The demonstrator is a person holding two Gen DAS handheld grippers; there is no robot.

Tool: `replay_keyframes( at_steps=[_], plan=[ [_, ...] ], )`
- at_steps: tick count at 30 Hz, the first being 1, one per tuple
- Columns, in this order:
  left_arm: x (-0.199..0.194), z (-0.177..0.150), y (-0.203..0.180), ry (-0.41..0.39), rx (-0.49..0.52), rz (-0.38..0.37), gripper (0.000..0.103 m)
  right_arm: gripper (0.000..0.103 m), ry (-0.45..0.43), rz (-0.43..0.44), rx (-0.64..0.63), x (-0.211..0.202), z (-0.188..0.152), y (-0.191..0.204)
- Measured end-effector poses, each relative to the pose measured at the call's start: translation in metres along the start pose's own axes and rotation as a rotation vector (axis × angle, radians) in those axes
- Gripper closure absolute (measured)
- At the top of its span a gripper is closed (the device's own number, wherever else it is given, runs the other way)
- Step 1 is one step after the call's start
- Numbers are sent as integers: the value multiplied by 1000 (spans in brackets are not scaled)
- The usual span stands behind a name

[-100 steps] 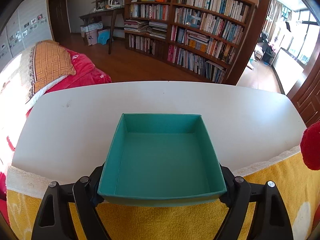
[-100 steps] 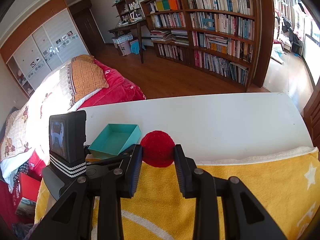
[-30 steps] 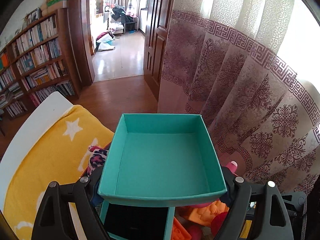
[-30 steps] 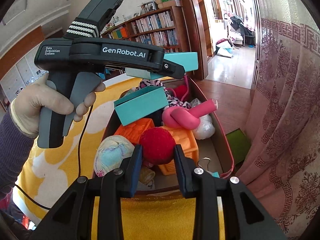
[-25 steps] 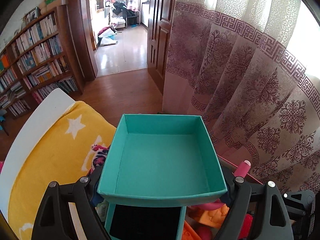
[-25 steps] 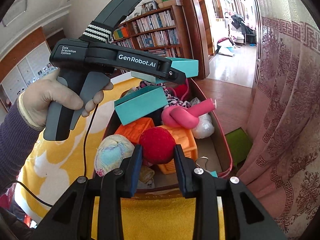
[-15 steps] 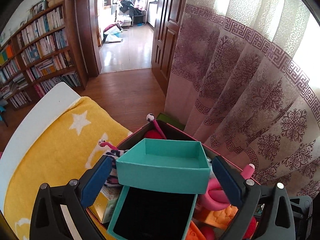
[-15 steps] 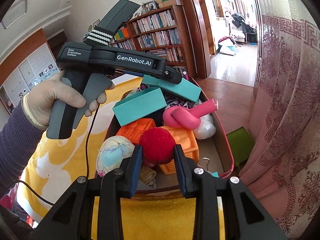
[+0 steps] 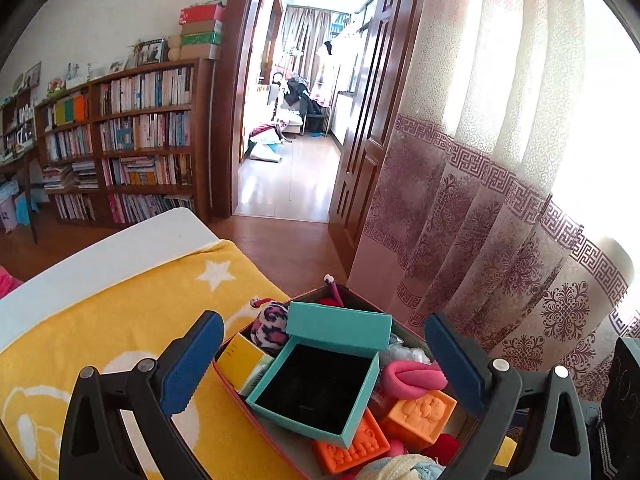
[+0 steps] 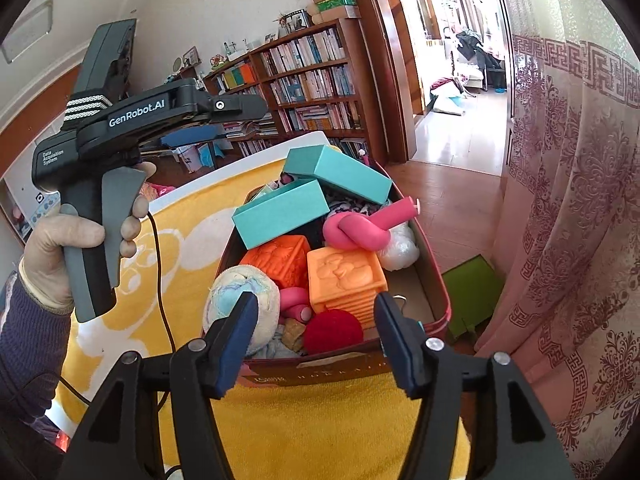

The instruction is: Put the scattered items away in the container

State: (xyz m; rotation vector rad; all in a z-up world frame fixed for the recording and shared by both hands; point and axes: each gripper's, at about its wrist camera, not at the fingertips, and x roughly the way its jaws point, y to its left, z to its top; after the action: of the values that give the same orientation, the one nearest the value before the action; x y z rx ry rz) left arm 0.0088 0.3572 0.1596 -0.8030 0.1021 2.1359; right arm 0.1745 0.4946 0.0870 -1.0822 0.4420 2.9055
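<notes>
The right hand-held gripper (image 10: pixel 316 342) points down over the near rim of the container, its blue-padded jaws opening with nothing pressed between them. The round red yarn ball (image 10: pixel 333 331) lies in the gap between the pads, clear of both, resting inside the dark red rectangular storage box (image 10: pixel 434 280) at its near end. To the left, a gloved hand (image 10: pixel 76 248) grips the black handle of the left hand-held gripper (image 9: pixel 324 364), which is tilted downward over the box with its jaws spread wide and empty. Below those jaws sits an open teal cardboard box with a black lining (image 9: pixel 316 388), and a teal cardboard lid (image 9: pixel 340 326) lies tilted just beyond it. The storage box also holds two orange embossed soft cubes (image 10: pixel 346 276), a knotted pink foam tube (image 10: pixel 360 228), a rolled pale towel (image 10: pixel 244 300) and a pink-and-black spotted plush (image 9: pixel 270 326). The box stands on a yellow star-patterned towel (image 9: pixel 120 304) spread over the white surface (image 9: pixel 100 256)
</notes>
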Motion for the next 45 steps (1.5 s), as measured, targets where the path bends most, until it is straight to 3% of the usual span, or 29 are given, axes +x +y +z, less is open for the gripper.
replay_keyframes(
  at_steps=[4,8,13,16,23,34,39,45],
  plan=[
    [-26,-21,4,-27,-54,5,1,23,-23,-4,6,-7,1,-2],
    [-36,-46,-5,-13,-19,120,1,19,-18,-17,17,-13,-1,-2],
    [-52,-74,-6,-7,-53,173,1,19,29,-9,39,-16,-12,-2],
    [-60,-84,-5,-13,-91,255,1,19,33,-1,36,-21,-19,-2],
    [-73,-98,-28,-3,-43,398,1,18,31,19,8,-32,-31,3],
    [-78,-119,-58,17,-75,405,1,18,1,36,-105,-44,-32,14],
    [-77,-128,-67,52,-138,351,1,18,26,20,-207,-43,-16,18],
    [-89,-122,-73,22,-191,356,1,18,79,-27,-286,-42,15,18]
  ],
)
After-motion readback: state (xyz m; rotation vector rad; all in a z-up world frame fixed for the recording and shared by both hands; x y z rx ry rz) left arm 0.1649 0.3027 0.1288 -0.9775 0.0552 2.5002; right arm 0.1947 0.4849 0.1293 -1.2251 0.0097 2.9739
